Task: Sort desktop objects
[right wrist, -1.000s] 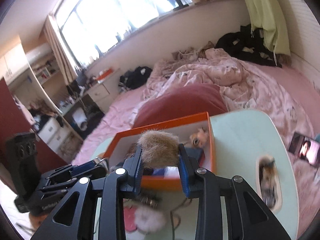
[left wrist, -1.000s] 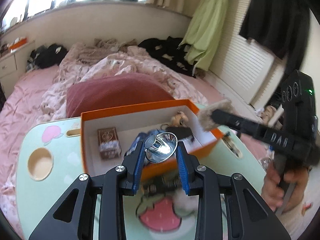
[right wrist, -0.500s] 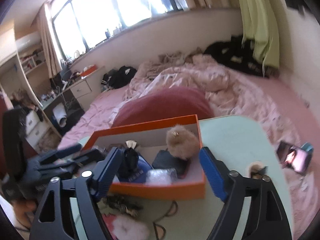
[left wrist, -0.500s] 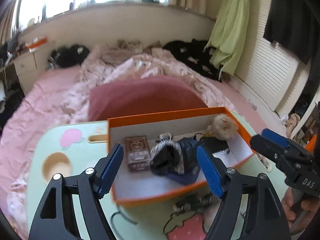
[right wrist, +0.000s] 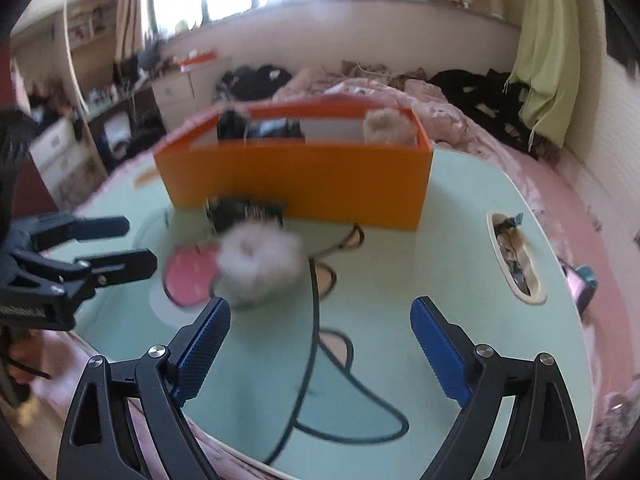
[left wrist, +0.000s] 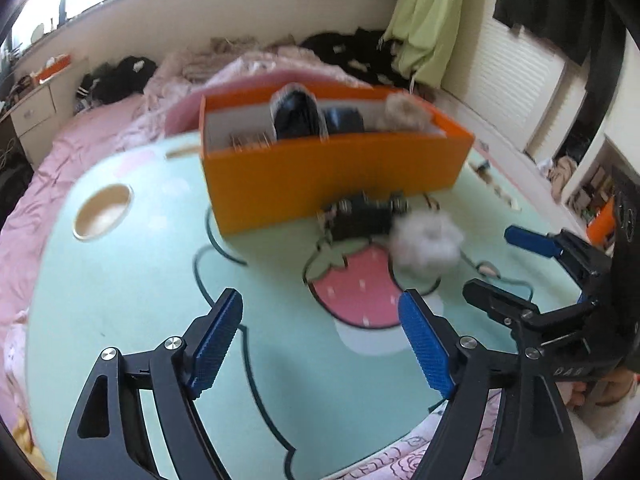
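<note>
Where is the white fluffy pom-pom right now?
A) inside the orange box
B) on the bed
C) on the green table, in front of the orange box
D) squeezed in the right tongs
C: the white fluffy pom-pom lies on the green table, in front of the orange box, and the right tongs are empty, with their jaws opening.

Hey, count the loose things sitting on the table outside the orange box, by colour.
White: 1, the fluffy pom-pom
Black: 1, the blurred dark item just in front of the orange box
Total: 2
</note>
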Motion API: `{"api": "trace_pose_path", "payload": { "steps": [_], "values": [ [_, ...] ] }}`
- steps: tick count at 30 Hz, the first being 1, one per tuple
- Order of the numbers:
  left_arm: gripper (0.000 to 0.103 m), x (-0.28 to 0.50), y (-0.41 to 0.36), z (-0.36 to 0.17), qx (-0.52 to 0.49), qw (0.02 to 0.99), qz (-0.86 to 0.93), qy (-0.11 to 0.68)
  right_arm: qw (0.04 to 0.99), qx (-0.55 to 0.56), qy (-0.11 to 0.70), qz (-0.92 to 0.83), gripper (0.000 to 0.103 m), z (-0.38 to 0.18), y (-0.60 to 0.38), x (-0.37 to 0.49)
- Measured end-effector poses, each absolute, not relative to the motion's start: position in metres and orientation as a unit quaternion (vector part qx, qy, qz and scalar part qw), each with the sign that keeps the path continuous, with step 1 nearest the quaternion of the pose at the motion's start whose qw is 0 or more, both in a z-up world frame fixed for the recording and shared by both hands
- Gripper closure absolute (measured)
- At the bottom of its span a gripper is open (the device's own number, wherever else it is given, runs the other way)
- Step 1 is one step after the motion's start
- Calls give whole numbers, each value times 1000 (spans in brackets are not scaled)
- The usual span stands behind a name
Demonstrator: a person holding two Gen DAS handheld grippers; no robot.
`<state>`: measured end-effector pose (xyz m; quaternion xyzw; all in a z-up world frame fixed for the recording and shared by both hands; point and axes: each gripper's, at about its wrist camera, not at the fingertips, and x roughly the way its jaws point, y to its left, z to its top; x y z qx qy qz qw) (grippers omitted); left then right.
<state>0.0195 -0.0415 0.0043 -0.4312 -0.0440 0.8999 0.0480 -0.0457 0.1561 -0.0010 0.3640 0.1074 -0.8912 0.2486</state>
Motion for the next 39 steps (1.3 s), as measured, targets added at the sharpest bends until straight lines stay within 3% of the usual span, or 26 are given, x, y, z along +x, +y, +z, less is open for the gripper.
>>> {"api": "trace_pose_path", "payload": {
  "steps": [1, 3, 5, 8, 39],
  "values": [
    [23, 19, -39, 0, -435, 46, 898, -40, 246, 365, 116, -890, 11, -6, 154, -44],
    [22, 20, -33, -7, -435, 37, 899, -27, 252, 363, 107, -891, 0, -12, 158, -44],
    [18, 21, -25, -11, -436, 26, 900, -5, 255, 355, 101, -894, 0, -15, 163, -44],
    [0, 20, -20, -15, -440, 27, 898, 3, 259, 346, 98, -896, 0, -17, 166, -42],
    [0, 21, -25, -15, -436, 23, 899, -5, 257, 337, 98, -900, 0, -17, 165, -38]
  ]
}}
